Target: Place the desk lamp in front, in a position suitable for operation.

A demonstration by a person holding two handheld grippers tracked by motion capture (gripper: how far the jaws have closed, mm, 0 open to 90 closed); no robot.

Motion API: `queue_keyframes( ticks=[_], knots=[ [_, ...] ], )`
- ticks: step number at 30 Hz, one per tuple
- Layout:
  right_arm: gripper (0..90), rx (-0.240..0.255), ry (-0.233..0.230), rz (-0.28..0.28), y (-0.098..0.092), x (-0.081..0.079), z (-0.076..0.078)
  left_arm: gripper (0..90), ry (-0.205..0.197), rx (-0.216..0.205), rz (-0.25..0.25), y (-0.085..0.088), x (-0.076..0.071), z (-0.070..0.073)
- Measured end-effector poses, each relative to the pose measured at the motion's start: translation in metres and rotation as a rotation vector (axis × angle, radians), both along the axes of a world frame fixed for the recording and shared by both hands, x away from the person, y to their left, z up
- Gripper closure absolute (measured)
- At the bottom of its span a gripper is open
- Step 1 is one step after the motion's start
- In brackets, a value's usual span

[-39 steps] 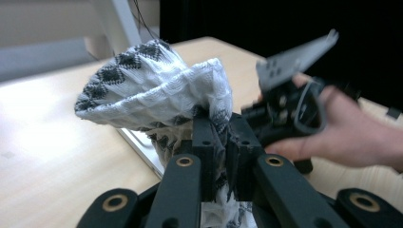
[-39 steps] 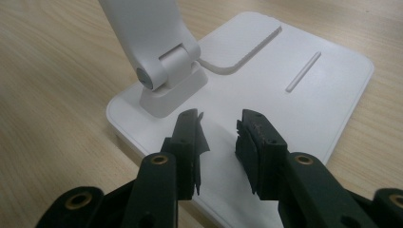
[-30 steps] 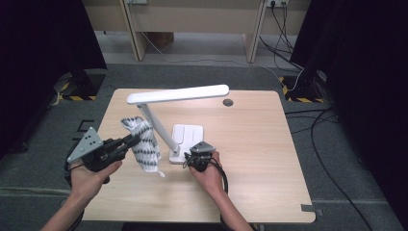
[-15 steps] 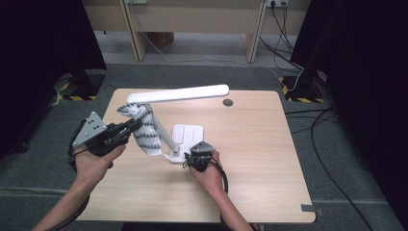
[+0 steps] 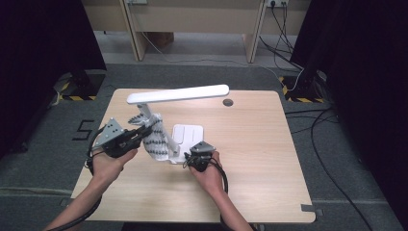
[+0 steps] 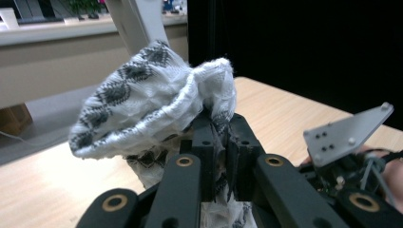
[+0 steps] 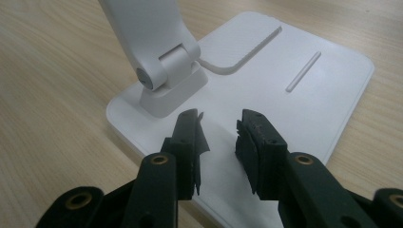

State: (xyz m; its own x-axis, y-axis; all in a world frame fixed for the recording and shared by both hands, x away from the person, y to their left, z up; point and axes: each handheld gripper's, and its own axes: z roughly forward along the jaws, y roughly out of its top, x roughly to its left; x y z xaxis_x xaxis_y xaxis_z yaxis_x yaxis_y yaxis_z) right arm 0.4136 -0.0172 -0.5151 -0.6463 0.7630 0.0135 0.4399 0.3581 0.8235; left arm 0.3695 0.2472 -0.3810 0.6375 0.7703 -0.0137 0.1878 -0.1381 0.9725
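Note:
A white desk lamp stands on the wooden table (image 5: 260, 159), with its long head (image 5: 178, 94) level above its flat base (image 5: 188, 134). My left gripper (image 5: 143, 132) is shut on a white cloth with a grey pattern (image 5: 155, 139), which hangs against the lamp's slanted arm. In the left gripper view the cloth (image 6: 147, 104) bunches over the closed jaws of the left gripper (image 6: 219, 124). My right gripper (image 5: 188, 157) rests at the base's near corner. In the right gripper view the right gripper (image 7: 218, 119) stands open over the white base (image 7: 304, 95), just short of the arm's hinge (image 7: 166, 71), with nothing between its jaws.
A round cable hole (image 5: 228, 102) sits near the table's far edge. Cables (image 5: 317, 120) lie on the floor to the right. Another desk's legs (image 5: 134, 33) stand behind the table. The right gripper's grey plate (image 6: 349, 135) is close beside the left gripper.
My left gripper has carried the cloth right and away from the person, bringing it against the lamp's arm. The right gripper has stayed on the base.

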Motion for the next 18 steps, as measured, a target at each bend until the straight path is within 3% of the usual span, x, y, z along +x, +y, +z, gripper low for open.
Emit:
queue_keyframes(
  ticks=[8,18],
  knots=[
    [68.6,0.000,0.002,0.002,0.000,0.000,0.000,83.6,0.080,0.044,-0.009,-0.017,0.008,-0.036],
    [68.6,0.001,0.004,0.001,0.000,0.000,0.000,83.6,0.157,0.082,-0.019,-0.031,0.014,-0.067]
  ],
)
